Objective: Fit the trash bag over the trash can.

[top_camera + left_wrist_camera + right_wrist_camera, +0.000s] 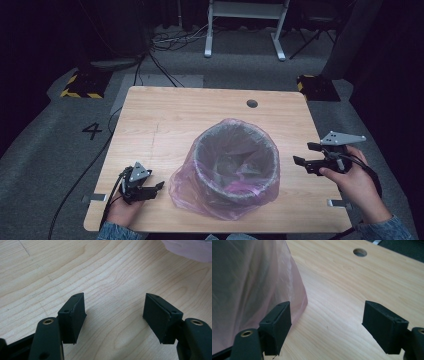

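High view: floor (pixel 45 150) marked "4" (pixel 92 131).

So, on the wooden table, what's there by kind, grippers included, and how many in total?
Grey mesh waste bin: 1
Translucent pink plastic bag lining it and draped over its rim: 1
Black two-jaw grippers, both open and empty: 2, the left gripper and the right gripper
Total: 4
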The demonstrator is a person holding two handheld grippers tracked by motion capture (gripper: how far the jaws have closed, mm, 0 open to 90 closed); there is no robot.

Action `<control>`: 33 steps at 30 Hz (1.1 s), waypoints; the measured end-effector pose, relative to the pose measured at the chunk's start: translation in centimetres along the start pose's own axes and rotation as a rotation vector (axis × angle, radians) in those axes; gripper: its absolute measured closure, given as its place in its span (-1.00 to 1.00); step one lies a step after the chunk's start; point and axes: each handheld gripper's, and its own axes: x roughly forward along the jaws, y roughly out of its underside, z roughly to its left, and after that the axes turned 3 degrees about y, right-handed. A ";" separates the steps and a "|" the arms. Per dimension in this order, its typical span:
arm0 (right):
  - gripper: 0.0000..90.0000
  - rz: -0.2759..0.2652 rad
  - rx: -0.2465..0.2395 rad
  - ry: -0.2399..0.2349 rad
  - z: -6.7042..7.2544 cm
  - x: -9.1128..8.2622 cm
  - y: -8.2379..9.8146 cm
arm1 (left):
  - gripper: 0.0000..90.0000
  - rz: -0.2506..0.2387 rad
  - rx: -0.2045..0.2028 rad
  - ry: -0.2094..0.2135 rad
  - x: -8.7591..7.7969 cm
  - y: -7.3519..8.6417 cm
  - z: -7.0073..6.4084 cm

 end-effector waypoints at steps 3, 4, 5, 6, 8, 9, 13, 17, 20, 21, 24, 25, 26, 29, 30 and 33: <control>-0.49 0.009 0.013 0.010 -0.2 0.1 1.1 | -0.26 0.000 -0.001 -0.004 0.0 0.0 0.0; -0.49 0.012 0.019 0.013 -0.3 0.1 1.4 | -0.26 0.000 -0.001 -0.004 0.0 0.0 0.0; -0.49 0.013 0.024 0.016 -0.3 0.1 1.7 | -0.26 -0.001 -0.002 -0.005 0.0 0.0 0.0; -0.49 0.016 0.026 0.017 -0.4 0.1 2.0 | -0.26 -0.001 -0.002 -0.005 0.0 0.0 -0.1; -0.49 0.022 0.029 0.020 -0.4 0.1 2.5 | -0.26 0.000 -0.002 -0.005 0.0 0.0 -0.1; -0.49 0.025 0.029 0.019 -0.3 0.1 2.7 | -0.26 0.000 -0.002 -0.005 0.0 0.0 -0.1; -0.49 0.031 0.033 0.016 -0.1 0.1 3.6 | -0.27 0.000 -0.003 -0.006 0.0 0.0 -0.1; -0.49 0.038 0.039 0.019 0.2 0.1 4.5 | -0.27 0.000 -0.003 -0.007 0.0 0.0 -0.1; -0.49 0.049 0.044 0.017 0.6 0.2 5.2 | -0.27 0.000 -0.003 -0.007 0.0 0.0 -0.1; -0.49 0.054 0.043 0.015 0.7 0.3 5.4 | -0.27 0.000 -0.004 -0.007 0.0 0.0 -0.1; -0.49 0.063 0.038 0.016 1.0 0.4 6.1 | -0.27 0.001 -0.003 -0.008 0.0 0.0 -0.1; -0.49 0.064 0.037 0.019 1.1 0.5 6.3 | -0.28 0.002 -0.005 -0.009 0.0 0.0 -0.1; -0.49 0.064 0.037 0.021 1.3 0.5 6.5 | -0.29 0.002 -0.005 -0.010 0.0 0.0 -0.1; -0.49 0.061 0.040 0.026 1.6 0.8 7.2 | -0.29 0.002 -0.005 -0.010 0.0 0.0 -0.1; -0.49 0.062 0.041 0.027 1.7 0.9 7.4 | -0.29 0.002 -0.005 -0.010 0.0 0.0 -0.1; -0.49 0.056 0.052 0.034 2.0 1.2 8.3 | -0.29 0.002 -0.005 -0.010 0.0 0.0 -0.1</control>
